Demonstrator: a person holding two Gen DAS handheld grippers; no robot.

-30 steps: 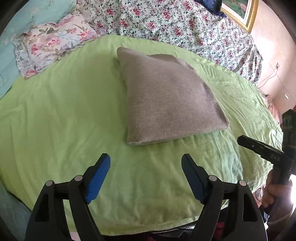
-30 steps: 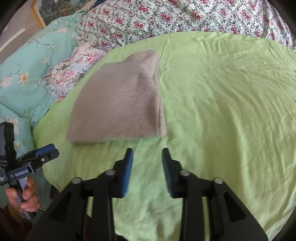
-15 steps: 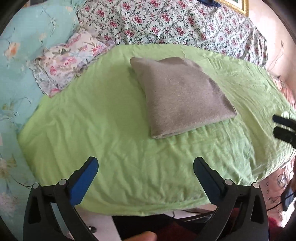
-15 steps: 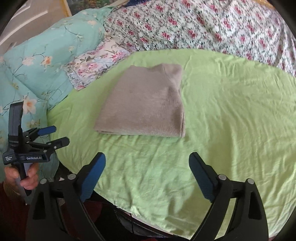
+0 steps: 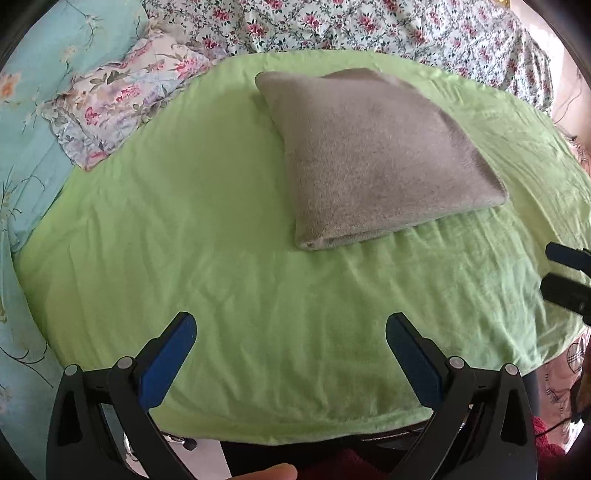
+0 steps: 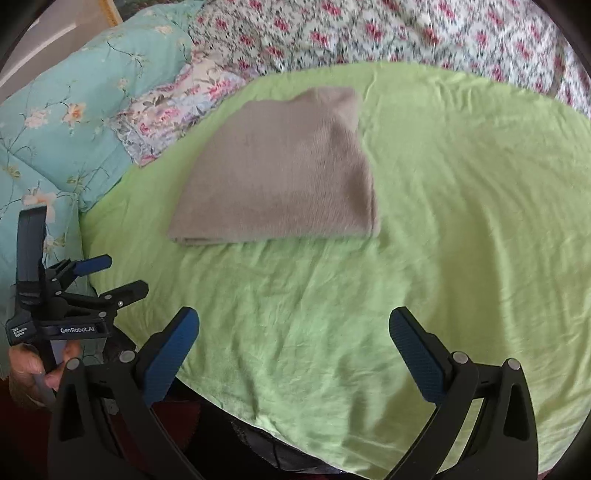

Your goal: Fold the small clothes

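Observation:
A grey-brown garment point(image 5: 380, 158) lies folded into a flat packet on the green cloth point(image 5: 207, 221); it also shows in the right wrist view point(image 6: 280, 173). My left gripper point(image 5: 291, 339) is open and empty, held back over the near edge of the cloth, well short of the garment. It also shows in the right wrist view point(image 6: 110, 273) at the left. My right gripper point(image 6: 293, 339) is open and empty, near the front edge too. Its fingers show at the right edge of the left wrist view point(image 5: 565, 273).
The green cloth covers a round surface point(image 6: 461, 258). A flowered quilt point(image 5: 369, 26) lies behind it, a pale flowered pillow point(image 5: 122, 96) and a teal blanket point(image 6: 62, 122) at the left. The floor drops away below the near edge.
Both grippers opened wide and pulled back from the folded garment toward the near edge. The garment has not moved.

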